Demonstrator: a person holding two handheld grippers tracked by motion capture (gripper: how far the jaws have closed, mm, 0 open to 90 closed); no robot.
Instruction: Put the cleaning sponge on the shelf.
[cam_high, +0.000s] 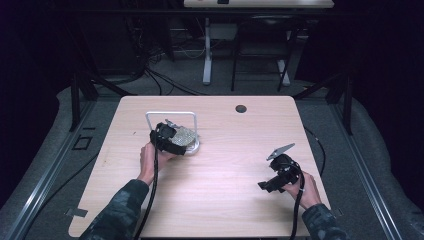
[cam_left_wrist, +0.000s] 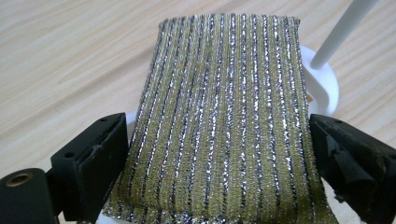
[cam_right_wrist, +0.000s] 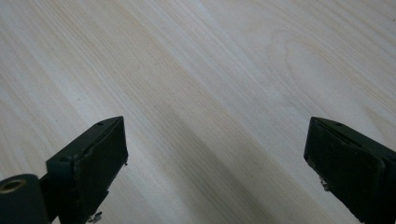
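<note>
While your left gripper (cam_left_wrist: 219, 154) is letting go of the glittery striped cloth (cam_left_wrist: 224, 121) lying on the white stand (cam_left_wrist: 327, 81), jaws wide apart, you're next backing off; right gripper (cam_right_wrist: 217, 163) is idling open over the counter (cam_right_wrist: 224, 70).

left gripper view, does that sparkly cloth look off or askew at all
Nothing stands out. The striped glitter cloth lies flat and unripped over the white stand's base, between the left gripper's open jaws, its stripes running straight. Whether the pads touch its edges is unclear.

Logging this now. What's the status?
Left gripper open astride glittery striped cloth on white stand. Right gripper open over bare table. Nothing in the way.
</note>
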